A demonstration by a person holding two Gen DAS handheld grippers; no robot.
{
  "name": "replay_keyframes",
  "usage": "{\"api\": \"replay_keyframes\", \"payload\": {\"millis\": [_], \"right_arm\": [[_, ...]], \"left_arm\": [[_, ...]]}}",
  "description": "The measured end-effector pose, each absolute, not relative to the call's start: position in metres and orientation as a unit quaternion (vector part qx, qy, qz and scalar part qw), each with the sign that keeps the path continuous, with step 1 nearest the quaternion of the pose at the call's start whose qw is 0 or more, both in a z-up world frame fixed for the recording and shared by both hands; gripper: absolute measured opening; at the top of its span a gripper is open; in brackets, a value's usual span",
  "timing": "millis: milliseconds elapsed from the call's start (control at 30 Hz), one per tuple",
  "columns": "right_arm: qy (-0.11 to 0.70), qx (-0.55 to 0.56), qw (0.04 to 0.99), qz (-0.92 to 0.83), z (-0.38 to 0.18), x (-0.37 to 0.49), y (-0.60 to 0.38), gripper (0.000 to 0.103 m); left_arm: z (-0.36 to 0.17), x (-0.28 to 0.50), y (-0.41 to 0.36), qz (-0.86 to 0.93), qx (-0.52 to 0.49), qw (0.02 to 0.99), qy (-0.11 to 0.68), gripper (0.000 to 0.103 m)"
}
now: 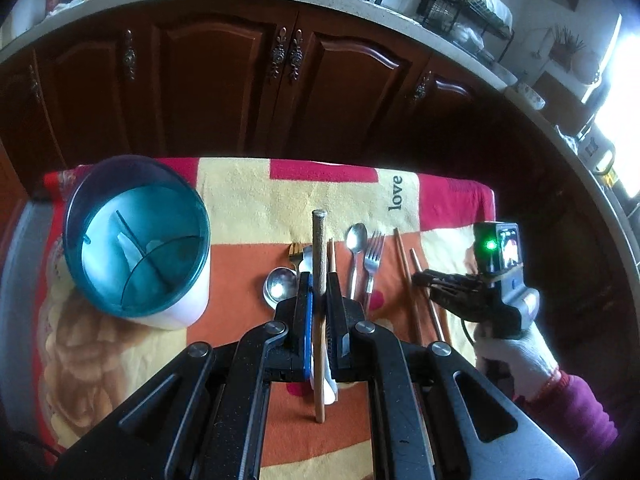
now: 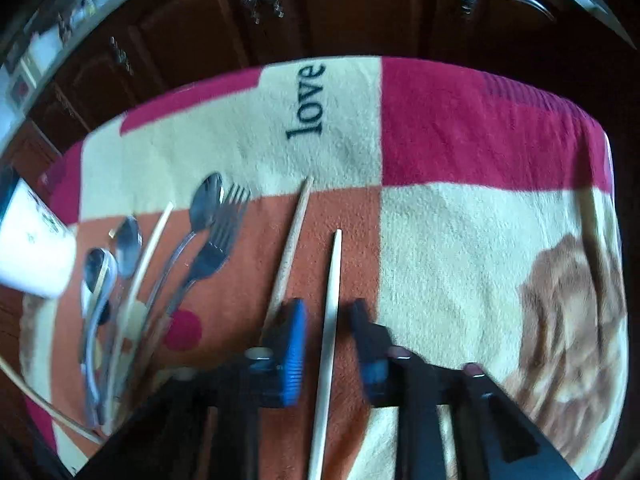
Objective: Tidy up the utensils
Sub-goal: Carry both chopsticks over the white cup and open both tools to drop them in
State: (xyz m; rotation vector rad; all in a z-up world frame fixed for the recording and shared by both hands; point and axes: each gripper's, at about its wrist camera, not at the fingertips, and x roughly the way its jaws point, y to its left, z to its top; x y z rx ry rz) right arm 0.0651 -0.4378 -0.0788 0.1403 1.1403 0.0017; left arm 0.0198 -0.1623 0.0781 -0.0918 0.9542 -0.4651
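Note:
My left gripper (image 1: 319,280) is shut on a wooden chopstick (image 1: 319,248) and holds it above the cloth. A teal utensil holder (image 1: 138,236) with divided compartments stands to its left, also at the left edge of the right wrist view (image 2: 36,248). Spoons (image 1: 356,240), a fork (image 1: 373,258) and more chopsticks (image 1: 404,268) lie on the cloth. My right gripper (image 2: 329,312) is open, its jaws on either side of a pale chopstick (image 2: 330,300) that lies on the cloth. Another chopstick (image 2: 292,240) lies just left of it. It also shows in the left wrist view (image 1: 424,280).
A patterned cloth (image 2: 460,120) with the word "love" covers the table. Dark wooden cabinets (image 1: 280,80) stand behind it, with a counter, stove and dish rack (image 1: 464,12) above. A spoon (image 2: 206,204) and fork (image 2: 224,232) lie left of my right gripper.

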Motion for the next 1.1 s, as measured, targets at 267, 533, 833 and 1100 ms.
{"api": "replay_keyframes", "payload": {"millis": [267,533,833,1100], "right_arm": [[0.473,0.128,0.87,0.059,-0.018,0.018,-0.444,0.005],[0.375,0.179,0.895,0.161,0.073,0.004,-0.391,0.005],[0.285,0.19,0.908,0.243,0.129,0.056,-0.263,0.005],[0.239,0.191,0.919,0.248,0.117,0.123,-0.198,0.005]], "left_arm": [[0.098,0.006,-0.143,-0.239,-0.055,0.865,0.438,0.005],[0.145,0.001,-0.098,-0.234,-0.079,0.88,0.406,0.004],[0.198,0.03,-0.032,-0.151,-0.086,0.926,0.335,0.005],[0.188,0.072,-0.011,-0.095,-0.061,0.945,0.307,0.005]]}}
